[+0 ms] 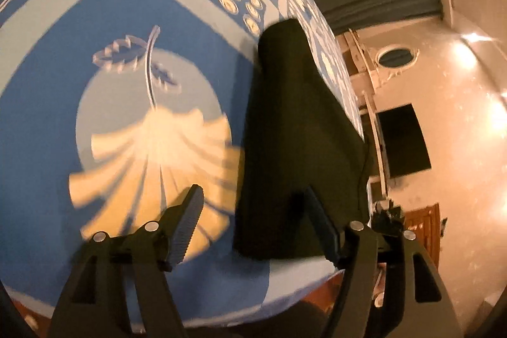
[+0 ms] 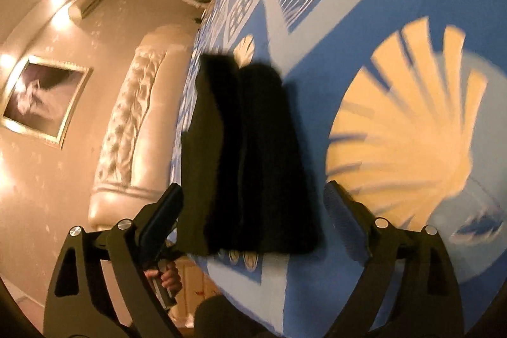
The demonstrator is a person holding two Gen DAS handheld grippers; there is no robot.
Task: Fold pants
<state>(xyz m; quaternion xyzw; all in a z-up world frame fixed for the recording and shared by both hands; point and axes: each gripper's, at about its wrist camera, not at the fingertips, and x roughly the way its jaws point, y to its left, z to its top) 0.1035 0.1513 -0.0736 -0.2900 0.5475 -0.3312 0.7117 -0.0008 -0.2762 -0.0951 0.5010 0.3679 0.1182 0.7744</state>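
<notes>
Left gripper fingers apart — framed picture right-view only

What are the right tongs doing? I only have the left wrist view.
Observer: The right tongs are open and hold nothing.
Operator: Where are the pants relative to them?
Observer: The folded pants lie on the bedspread straight ahead, in line with the gap between the fingers.
Operator: Does the fold look neat?
Observer: The picture is blurry, but it shows two lengthwise ridges side by side with a roughly even near end.
</notes>
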